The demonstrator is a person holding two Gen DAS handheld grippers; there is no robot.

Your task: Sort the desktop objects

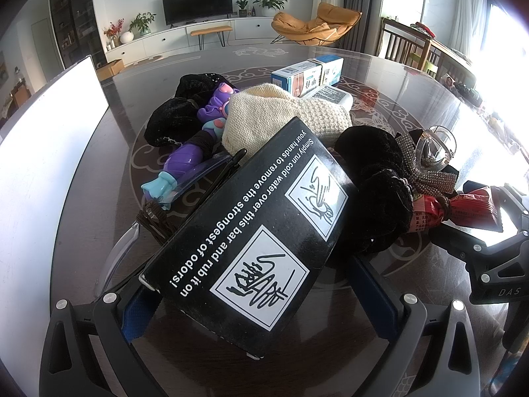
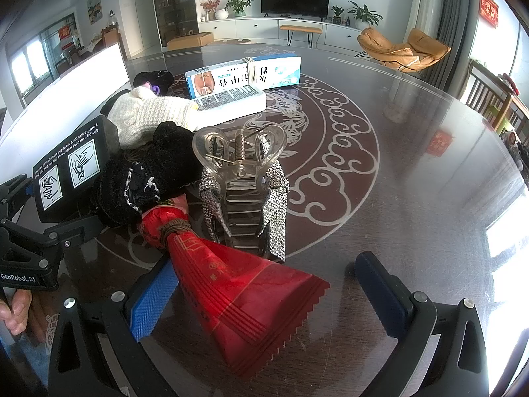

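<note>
A black box point(image 1: 251, 231) with white print lies tilted on a heap of small items, between the fingers of my left gripper point(image 1: 249, 273), which is open; its left pad sits at the box's corner. The right wrist view shows the same box point(image 2: 69, 172) at far left. My right gripper point(image 2: 267, 264) is open around a red foil packet point(image 2: 238, 291) tied with a brown band. The packet rests against the left pad. Just beyond it stand a clear claw hair clip point(image 2: 238, 152) and a rhinestone bow point(image 2: 277, 205).
The heap also holds black scrunchies point(image 1: 373, 182), a cream knitted cloth point(image 1: 287, 119), a purple toy point(image 1: 191, 155) and a blue-white carton point(image 2: 244, 76). A white board point(image 1: 43, 152) stands at the left. The glass-topped table point(image 2: 413, 165) is bare to the right. A hand point(image 2: 13, 314) holds the left gripper.
</note>
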